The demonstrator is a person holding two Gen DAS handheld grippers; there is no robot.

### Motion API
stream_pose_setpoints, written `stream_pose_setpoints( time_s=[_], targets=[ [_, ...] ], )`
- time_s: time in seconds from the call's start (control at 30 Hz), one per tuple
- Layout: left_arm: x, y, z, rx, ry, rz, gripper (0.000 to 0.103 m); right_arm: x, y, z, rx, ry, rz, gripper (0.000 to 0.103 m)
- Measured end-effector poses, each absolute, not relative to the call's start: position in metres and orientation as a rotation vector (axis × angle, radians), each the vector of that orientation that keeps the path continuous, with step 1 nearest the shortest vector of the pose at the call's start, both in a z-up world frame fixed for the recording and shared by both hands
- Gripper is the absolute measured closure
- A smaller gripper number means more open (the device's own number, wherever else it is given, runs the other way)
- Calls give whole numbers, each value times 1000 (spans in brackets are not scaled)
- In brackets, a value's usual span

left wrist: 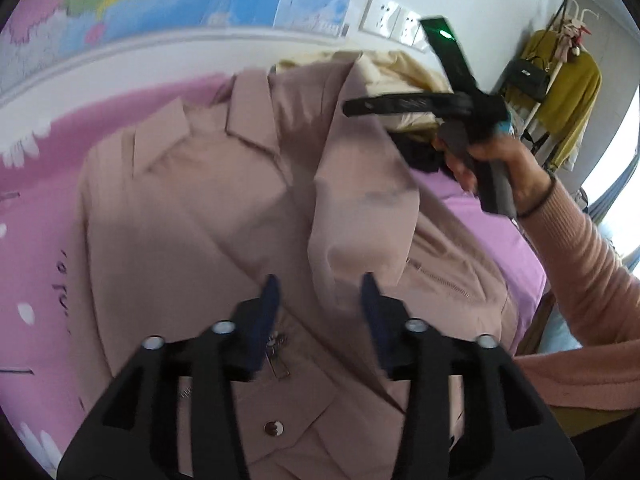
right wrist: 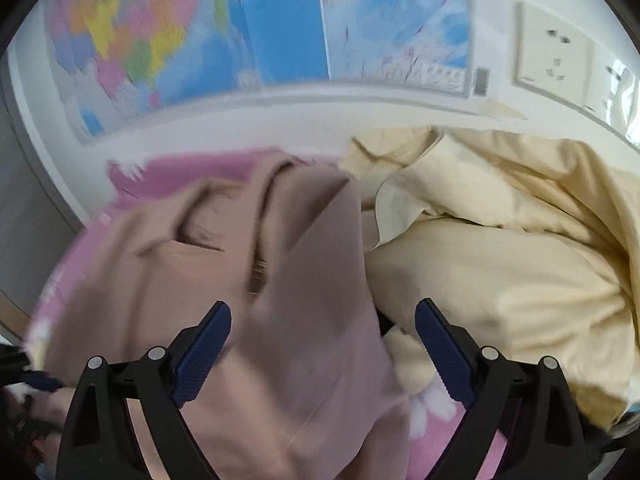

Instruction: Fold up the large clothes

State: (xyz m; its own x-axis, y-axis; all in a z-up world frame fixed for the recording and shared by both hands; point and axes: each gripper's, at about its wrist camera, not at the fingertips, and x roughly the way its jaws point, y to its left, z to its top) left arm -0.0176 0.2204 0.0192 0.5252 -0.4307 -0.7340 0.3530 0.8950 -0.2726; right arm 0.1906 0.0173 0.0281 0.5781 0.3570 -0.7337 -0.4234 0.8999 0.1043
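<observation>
- Blue-padded left tool (left wrist: 320, 300) hangs just over the coat's front, jaws part-way apart, nothing between them; cloth lies below the pads, not pinched.
- Dusty-pink coat (left wrist: 224, 200) lies spread face up on the pink bed sheet (left wrist: 36, 216), collar (left wrist: 208, 128) toward the wall edge of the bed, hem toward the near edge.
- One sleeve (left wrist: 360, 184) is laid over the chest on the right-hand side, running from shoulder down toward the zip pocket (left wrist: 440, 278).
- Right tool (right wrist: 322, 338) is above that sleeve, jaws wide apart, empty; the cloth passes beneath the gap, not gripped.
- Cream duvet (right wrist: 500, 248) is bunched by the wall-side right corner of the bed, touching the coat's shoulder.
- Handling, my guess: soft woven fabric, medium weight, limp, drapes and creases readily; lining probably slick, so layers may slide on each other.
- Snap button (left wrist: 273, 428) and zip pull (left wrist: 278, 354) are hard bits; avoid pinching there.
- Best holds look like seamed edges: shoulder seam, cuff, hem corners; take both layers so the fold stays square.
- Risk: the folded sleeve slipping off when the body gets lifted.
</observation>
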Motion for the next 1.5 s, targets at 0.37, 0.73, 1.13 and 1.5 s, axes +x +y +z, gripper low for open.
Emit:
stream_pose_setpoints(
  time_s=[0.37, 0.73, 1.13, 1.5],
  targets=[
    [-4, 171, -10, -104, 1005, -674, 33, 199, -61, 59, -36, 805, 370, 101],
    [61, 222, -16, -115, 1063, -508, 96, 181, -96, 61, 98, 772, 448, 84],
    [2, 207, -15, 26, 1067, -545, 14, 124, 28, 35, -296, 728, 713, 39],
    [13, 222, -3, 189, 1015, -353, 101, 163, 19, -11, -310, 827, 585, 40]
  ],
)
